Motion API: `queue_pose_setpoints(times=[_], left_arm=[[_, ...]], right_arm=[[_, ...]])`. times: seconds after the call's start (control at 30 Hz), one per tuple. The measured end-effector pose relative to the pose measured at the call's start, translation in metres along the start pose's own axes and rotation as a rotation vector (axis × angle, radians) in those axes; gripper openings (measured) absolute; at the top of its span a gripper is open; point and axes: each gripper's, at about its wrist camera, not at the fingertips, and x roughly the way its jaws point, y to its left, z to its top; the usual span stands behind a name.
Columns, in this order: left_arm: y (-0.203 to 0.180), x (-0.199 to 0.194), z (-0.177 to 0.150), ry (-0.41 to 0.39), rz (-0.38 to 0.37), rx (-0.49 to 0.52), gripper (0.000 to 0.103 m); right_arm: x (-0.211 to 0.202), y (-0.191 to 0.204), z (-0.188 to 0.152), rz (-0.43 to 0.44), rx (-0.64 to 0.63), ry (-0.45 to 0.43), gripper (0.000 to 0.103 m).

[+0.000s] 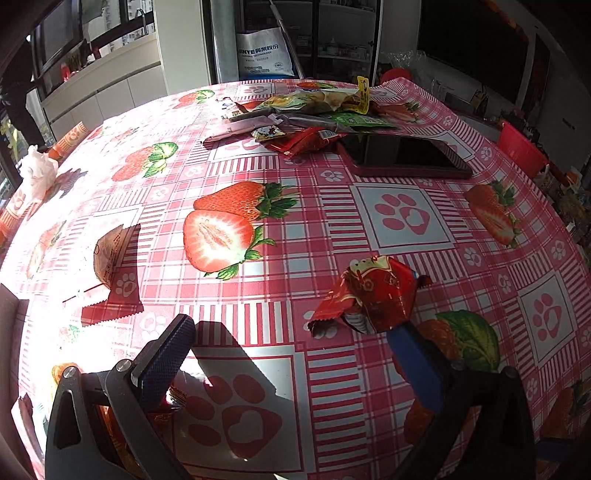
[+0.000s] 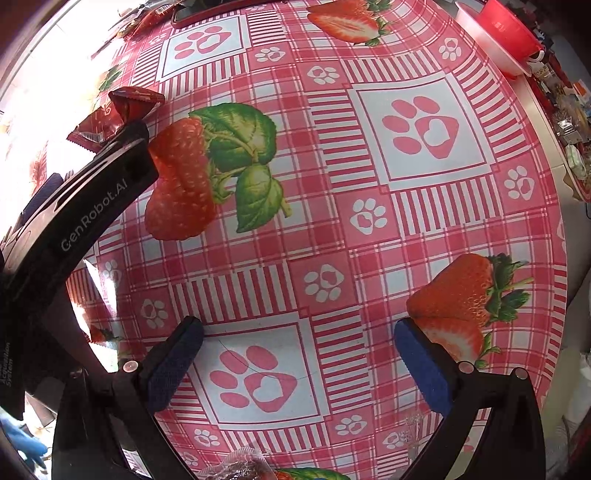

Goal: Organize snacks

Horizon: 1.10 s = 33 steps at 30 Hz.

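A crumpled red snack packet (image 1: 373, 295) lies on the strawberry tablecloth (image 1: 258, 295), just ahead of my left gripper's right fingertip (image 1: 399, 336). My left gripper (image 1: 291, 328) is open wide, with only cloth between its fingers. In the right wrist view the same red packet (image 2: 122, 110) lies at the tip of the left gripper's black body (image 2: 92, 192). My right gripper (image 2: 297, 328) is open over a paw-print square and holds nothing. A pile of mixed snack packets (image 1: 306, 114) lies at the far side of the table.
A dark flat tablet-like slab with a red rim (image 1: 402, 155) lies beside the pile. A pale packet (image 1: 110, 258) and a crumpled tissue (image 1: 37, 173) sit in the sunlit left part. A red bowl (image 2: 506, 29) stands beyond the table edge. A clear wrapper (image 2: 240, 461) lies under my right gripper.
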Motion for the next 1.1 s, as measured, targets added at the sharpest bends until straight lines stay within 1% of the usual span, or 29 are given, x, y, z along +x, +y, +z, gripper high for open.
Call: queue_pose_setpoints(times=[0.33, 0.87, 1.1], left_arm=[[0.0, 0.0, 0.0, 0.0, 0.0, 0.0, 0.103], [0.0, 0.0, 0.0, 0.0, 0.0, 0.0, 0.103], [0.0, 0.0, 0.0, 0.0, 0.0, 0.001, 0.103]], right_arm=[[0.006, 0.003, 0.021, 0.002, -0.006, 0.052, 0.103], [0.009, 0.0, 0.014, 0.005, -0.008, 0.046, 0.103], [0.01, 0.001, 0.022, 0.005, -0.004, 0.061, 0.103]])
